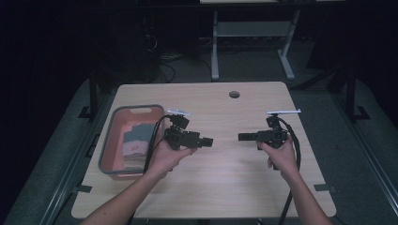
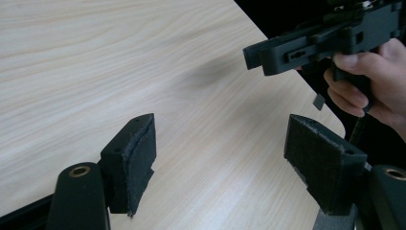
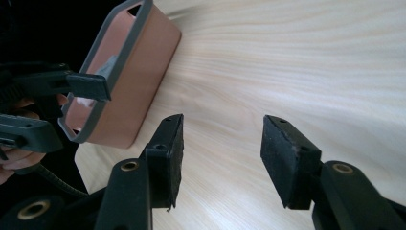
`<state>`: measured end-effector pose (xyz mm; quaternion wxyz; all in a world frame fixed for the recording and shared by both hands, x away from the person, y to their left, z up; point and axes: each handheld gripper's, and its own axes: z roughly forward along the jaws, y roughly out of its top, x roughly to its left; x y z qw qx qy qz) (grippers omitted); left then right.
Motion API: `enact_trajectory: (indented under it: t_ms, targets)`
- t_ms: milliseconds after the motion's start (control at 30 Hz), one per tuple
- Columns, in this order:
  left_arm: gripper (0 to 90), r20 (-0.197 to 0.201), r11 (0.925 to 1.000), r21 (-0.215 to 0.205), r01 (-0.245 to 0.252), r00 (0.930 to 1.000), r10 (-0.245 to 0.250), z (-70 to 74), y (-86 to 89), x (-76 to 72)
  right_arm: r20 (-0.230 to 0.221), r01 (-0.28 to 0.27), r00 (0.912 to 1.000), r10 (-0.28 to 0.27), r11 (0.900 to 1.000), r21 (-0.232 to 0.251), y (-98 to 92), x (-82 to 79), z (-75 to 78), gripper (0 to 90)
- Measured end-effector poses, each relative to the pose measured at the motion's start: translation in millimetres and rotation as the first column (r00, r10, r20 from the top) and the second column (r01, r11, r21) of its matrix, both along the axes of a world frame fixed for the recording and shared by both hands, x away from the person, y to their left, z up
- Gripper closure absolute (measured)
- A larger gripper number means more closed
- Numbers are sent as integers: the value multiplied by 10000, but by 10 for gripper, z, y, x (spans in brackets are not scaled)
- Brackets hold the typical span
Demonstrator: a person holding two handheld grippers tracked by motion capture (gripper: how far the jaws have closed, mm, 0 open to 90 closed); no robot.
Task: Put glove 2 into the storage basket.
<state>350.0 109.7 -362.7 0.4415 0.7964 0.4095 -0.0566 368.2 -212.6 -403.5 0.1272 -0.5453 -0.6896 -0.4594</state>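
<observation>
Dark surroundings enclose a pale wooden table (image 1: 234, 178), behind which a grey floor and the white legs of a second desk (image 1: 214, 47) are visible.

On the near left part of the table stands a bin (image 1: 109, 140) with salmon-pink walls and a grey rim. It is just beside the left gripper (image 1: 210, 141), on the side away from the jaws, behind the holding hand (image 1: 171, 153). The high view shows folded cloths (image 1: 133, 140) lying inside it: a grey-blue piece toward the far end, a pink piece next to it, and a paler piece toward the near end. The exact count of pieces cannot be determined. In the right gripper view the bin (image 3: 139, 81) appears ahead and to the left of the jaws, with the left gripper partly in front of its rim.

The left gripper is held level above the table, pointing toward the right gripper (image 1: 241, 137). In the left gripper view (image 2: 220, 163) its jaws are spread, with bare tabletop between the pads.

The right gripper is held level, well apart from the bin, pointing back at the left gripper; the two tips face each other across a bare gap of table. In the right gripper view (image 3: 222, 158) its jaws are spread, nothing between them.

A round cable hole (image 1: 234, 94) lies in the table beyond both grippers, near the far edge.
</observation>
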Motion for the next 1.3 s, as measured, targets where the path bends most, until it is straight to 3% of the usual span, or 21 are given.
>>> enact_trajectory:
  t_ms: [767,967,1300]
  targets:
    - [252,-286,9985,-221,502,9983,-508,-338,-276,-111,-541,706,9960,-709,9975,-72,-477,-256,-395,472]
    - [252,-398,9982,-296,523,9978,-534,-422,-302,-164,-371,735,9966,-738,9973,-89,-519,-341,-404,467]
    - [251,-144,9982,-312,519,9985,-523,-462,-281,-254,-15,605,9982,-606,9981,-79,-527,-513,-444,416]
